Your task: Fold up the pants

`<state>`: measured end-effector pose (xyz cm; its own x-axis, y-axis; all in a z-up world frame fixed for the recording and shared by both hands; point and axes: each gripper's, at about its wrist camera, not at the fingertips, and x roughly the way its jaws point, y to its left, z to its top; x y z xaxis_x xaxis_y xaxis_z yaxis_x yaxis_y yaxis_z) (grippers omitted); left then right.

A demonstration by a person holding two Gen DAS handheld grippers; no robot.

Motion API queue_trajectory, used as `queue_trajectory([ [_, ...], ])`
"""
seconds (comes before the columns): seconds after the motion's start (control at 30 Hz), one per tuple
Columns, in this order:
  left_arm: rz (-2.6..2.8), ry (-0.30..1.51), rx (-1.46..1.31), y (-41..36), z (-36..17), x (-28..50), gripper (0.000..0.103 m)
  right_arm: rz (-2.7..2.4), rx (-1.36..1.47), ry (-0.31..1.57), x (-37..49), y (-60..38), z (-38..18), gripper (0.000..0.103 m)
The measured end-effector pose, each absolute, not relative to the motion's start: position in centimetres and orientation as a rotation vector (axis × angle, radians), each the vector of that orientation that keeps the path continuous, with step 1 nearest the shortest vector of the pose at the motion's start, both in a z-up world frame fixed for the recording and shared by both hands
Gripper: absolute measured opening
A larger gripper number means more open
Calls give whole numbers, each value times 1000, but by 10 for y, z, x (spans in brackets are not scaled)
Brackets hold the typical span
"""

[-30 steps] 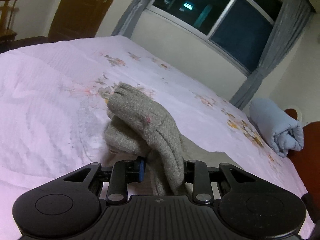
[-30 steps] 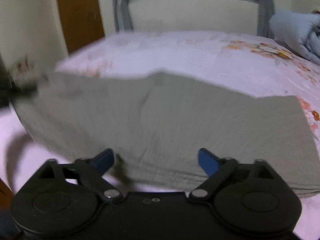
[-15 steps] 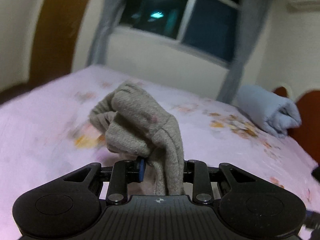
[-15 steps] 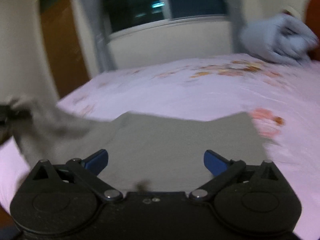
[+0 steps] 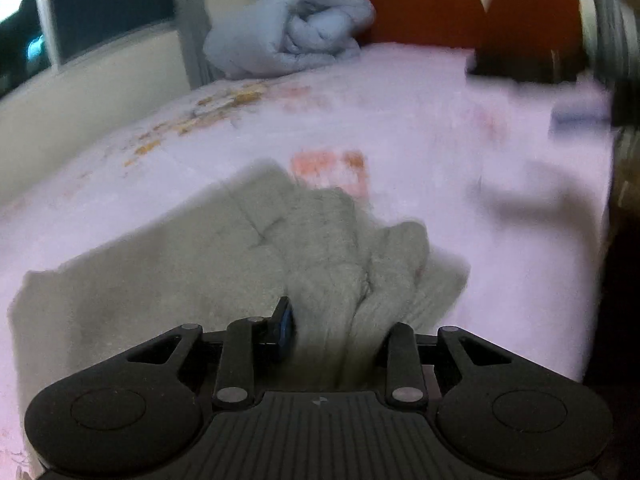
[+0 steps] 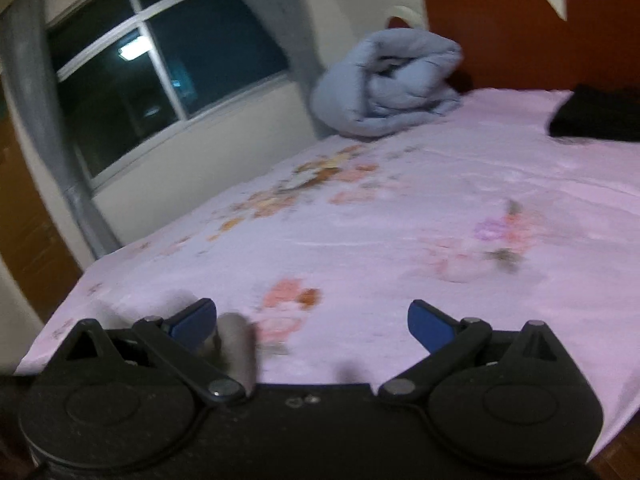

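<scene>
The grey knit pants [image 5: 224, 264] lie on the pink bed sheet [image 5: 460, 184] in the left wrist view. My left gripper [image 5: 332, 332] is shut on a bunched fold of them, which bulges up between its fingers. My right gripper [image 6: 312, 320] is open and empty, held above the sheet [image 6: 400, 216]. Only a small blurred grey bit of the pants [image 6: 236, 340] shows beside its left finger. The right gripper appears as a dark blur [image 5: 576, 92] at the far right of the left wrist view.
A rolled light blue duvet [image 5: 288, 36] [image 6: 388, 84] lies at the head of the bed by the orange headboard [image 6: 520, 28]. A black folded garment [image 6: 600, 112] lies at the far right. A window with grey curtains [image 6: 160, 80] is behind the bed.
My left gripper has swung right toward the headboard, carrying the held fold over the flat pants. My right gripper has turned the same way, off the pants, and stays open.
</scene>
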<state>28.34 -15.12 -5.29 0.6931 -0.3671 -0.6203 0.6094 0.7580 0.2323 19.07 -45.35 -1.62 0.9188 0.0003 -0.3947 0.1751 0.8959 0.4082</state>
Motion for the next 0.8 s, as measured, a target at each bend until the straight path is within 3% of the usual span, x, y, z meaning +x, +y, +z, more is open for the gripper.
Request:
queue_trajectory([
  [0.1, -515, 531, 428, -145, -50, 267, 39, -107, 498, 417, 185, -470, -28, 97],
  [0.17, -488, 526, 410, -135, -40, 261, 60, -108, 520, 409, 181, -474, -29, 97],
  [0.2, -471, 515, 387, -126, -34, 255, 88, -101, 527, 406, 181, -476, -29, 97],
  [0.23, -468, 506, 352, -116, -29, 250, 103, -83, 541, 409, 183, -475, -28, 97],
  [0.47, -298, 557, -19, -3, -7, 246, 103, 228, 737, 464, 210, -439, -33, 92],
  [0.63, -83, 629, -277, 89, -23, 240, 103, 304, 943, 582, 227, -409, -55, 87],
  [0.8, -5, 664, -400, 127, -47, 229, 103, 331, 996, 638, 232, -381, -66, 87],
])
